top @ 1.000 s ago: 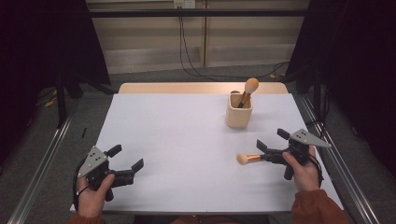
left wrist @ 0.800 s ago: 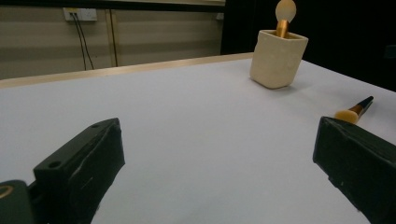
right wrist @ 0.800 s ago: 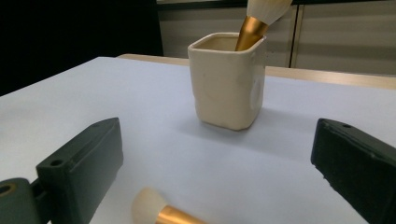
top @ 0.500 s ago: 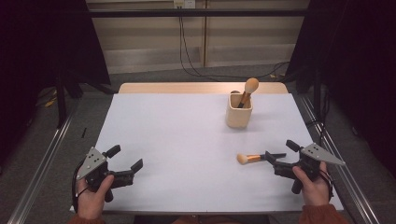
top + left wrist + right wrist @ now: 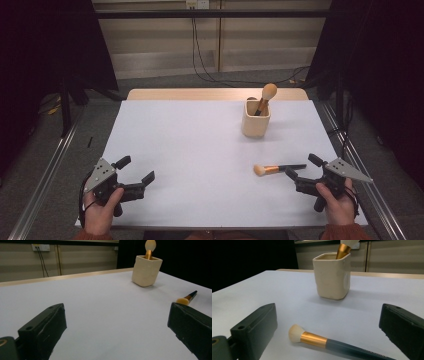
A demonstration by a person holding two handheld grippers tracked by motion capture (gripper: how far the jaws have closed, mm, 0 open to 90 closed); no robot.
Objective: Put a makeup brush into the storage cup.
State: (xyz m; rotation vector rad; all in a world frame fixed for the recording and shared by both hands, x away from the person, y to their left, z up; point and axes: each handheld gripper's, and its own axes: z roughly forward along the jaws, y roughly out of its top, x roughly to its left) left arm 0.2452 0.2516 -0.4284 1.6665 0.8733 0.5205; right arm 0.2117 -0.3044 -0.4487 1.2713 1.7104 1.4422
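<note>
The right gripper [image 5: 301,167], jaws wide, is sitting by the light, thin black-handled makeup brush [image 5: 278,168] with soft bristles; grab its stiff handle. The left gripper [image 5: 136,169] is waiting wide too.

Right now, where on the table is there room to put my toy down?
The middle and far left of the table are bare, between the left hand-held gripper and the cup. It is crowded at the right, around the brush and the right hand-held gripper.
</note>
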